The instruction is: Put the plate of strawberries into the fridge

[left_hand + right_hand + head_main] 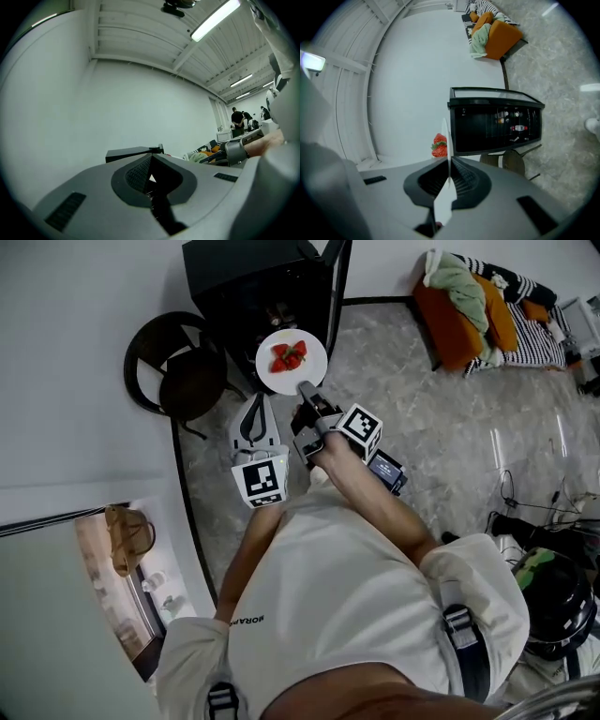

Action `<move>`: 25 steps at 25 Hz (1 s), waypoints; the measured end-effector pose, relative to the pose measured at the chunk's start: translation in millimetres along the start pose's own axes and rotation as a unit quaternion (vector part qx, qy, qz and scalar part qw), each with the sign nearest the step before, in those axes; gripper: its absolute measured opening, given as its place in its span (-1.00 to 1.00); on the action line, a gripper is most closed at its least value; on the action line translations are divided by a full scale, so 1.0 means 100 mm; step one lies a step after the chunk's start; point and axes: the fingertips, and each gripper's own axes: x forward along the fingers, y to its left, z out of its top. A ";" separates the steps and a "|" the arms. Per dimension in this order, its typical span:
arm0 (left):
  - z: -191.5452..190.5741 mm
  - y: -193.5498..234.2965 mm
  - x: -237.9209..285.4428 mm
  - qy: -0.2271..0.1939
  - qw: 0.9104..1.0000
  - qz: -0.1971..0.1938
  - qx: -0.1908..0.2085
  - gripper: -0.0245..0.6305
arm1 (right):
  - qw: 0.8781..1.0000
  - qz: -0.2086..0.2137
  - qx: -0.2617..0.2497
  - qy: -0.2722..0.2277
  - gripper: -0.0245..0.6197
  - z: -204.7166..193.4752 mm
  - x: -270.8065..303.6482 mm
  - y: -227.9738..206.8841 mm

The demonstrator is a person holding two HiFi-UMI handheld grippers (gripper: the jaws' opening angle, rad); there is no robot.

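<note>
A white plate [292,362] with a few red strawberries [289,356] hangs in the air just in front of the black fridge [255,285]. My right gripper [307,388] is shut on the plate's near rim. In the right gripper view the plate [446,140] shows edge-on between the jaws of the right gripper [449,161], with the strawberries [439,145] on its left face and the fridge [497,119] beyond, bottles visible inside. My left gripper [254,401] hovers beside it at the left, shut and empty; in the left gripper view the left gripper [151,161] points at a bare wall.
A dark round chair [183,371] stands left of the fridge. An orange couch [469,310] piled with clothes sits at the far right. A black helmet [558,601] and cables [525,507] lie on the marble floor at right. People stand far off [236,119].
</note>
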 end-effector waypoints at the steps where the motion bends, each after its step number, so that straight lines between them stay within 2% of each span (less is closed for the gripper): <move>1: -0.01 0.03 0.14 0.003 1.000 0.004 -0.002 -0.93 | 1.000 -0.002 0.001 0.004 -0.85 0.07 0.12 0.00; 3: 0.00 0.05 0.27 0.003 1.000 0.009 -0.003 -0.93 | 1.000 0.000 0.001 0.009 -0.85 0.14 0.22 0.02; 15: 0.01 0.00 0.24 0.010 1.000 0.028 0.009 -0.93 | 0.999 0.008 0.021 0.028 -0.85 0.09 0.22 0.03; 25: -0.02 0.09 0.27 0.006 1.000 0.013 0.005 -0.93 | 1.000 0.000 0.011 0.008 -0.85 0.11 0.24 0.00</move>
